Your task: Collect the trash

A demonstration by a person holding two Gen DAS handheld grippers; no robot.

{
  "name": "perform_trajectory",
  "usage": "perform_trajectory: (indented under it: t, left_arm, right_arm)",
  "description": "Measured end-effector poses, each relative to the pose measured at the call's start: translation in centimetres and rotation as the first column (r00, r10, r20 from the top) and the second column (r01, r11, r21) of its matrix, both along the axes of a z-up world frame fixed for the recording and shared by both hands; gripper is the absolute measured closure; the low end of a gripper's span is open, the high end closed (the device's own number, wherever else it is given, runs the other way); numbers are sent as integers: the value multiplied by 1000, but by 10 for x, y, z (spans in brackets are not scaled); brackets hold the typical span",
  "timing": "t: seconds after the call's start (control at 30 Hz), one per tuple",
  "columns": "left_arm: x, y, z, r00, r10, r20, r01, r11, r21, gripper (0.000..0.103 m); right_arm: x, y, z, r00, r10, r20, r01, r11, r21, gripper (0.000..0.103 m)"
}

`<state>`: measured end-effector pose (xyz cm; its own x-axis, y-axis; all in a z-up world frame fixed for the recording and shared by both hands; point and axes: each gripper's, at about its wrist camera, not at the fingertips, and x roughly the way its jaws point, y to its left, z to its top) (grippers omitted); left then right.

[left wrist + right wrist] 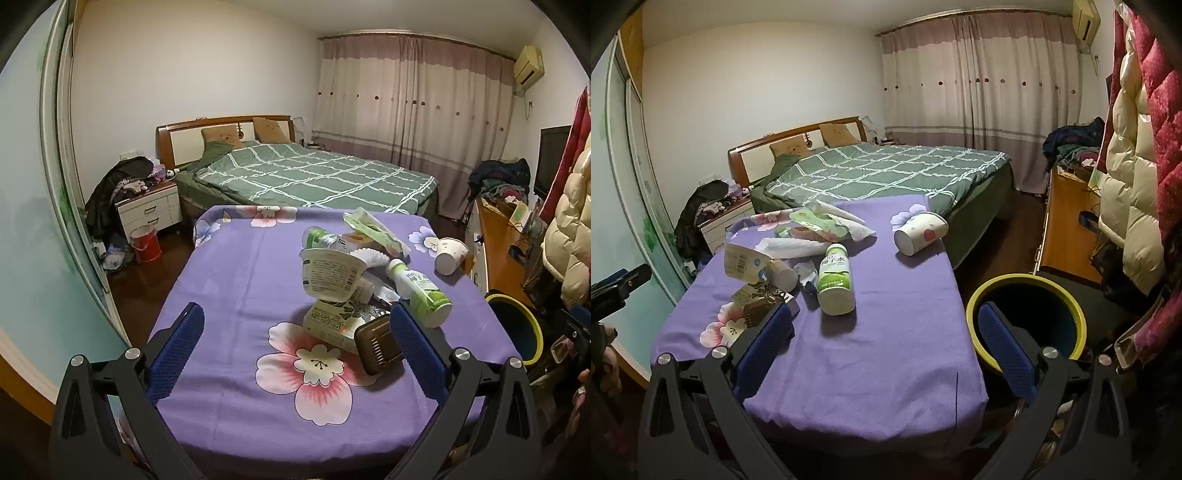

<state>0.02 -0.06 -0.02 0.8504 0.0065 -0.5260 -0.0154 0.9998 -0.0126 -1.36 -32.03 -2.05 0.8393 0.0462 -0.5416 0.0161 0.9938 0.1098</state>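
A heap of trash lies on the purple flowered bench (229, 280): a green-and-white bottle (834, 282) on its side, its label reading 345ml with Chinese characters, a tipped yoghurt tub (330, 275), a toppled paper cup (919, 232) and crumpled wrappers (820, 223). Beside the bench stands a yellow-rimmed bin (1027, 317), dark inside. Left claw (295, 343) and right claw (884, 339) both hang spread wide, holding nothing.

Beyond the fingertips stands a bed (295, 173) with a green checked quilt and wooden headboard (225, 129). Left of the fingers sit a white nightstand (149, 210) and sliding wardrobe doors (55, 166); ahead-right hang closed pinkish curtains (413, 96), an air conditioner (529, 64) above, over dark wooden floor (147, 273).
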Motion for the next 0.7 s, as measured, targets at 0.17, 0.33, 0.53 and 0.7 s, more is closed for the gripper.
perform_trajectory:
  t: [0.17,0.33,0.53,0.7]
  left_arm:
    - [0,0,0,1000,1,0,-1,1000,-7,4]
    - [0,1,1,1000,1,0,-1,1000,-4,4]
    - [-2,4,-1,1000,1,-1,-1,1000,-2,4]
    - [-1,3,0,1000,1,-3,-1,1000,-2,4]
  right_arm:
    - [1,-1,0,1000,-2,2,2,1000,0,6]
    - [2,-3,0,1000,-4,-1,4,1000,2,6]
    - [2,-3,0,1000,-5,0,5,1000,4,6]
    - [2,-3,0,1000,-5,-1,5,1000,5,6]
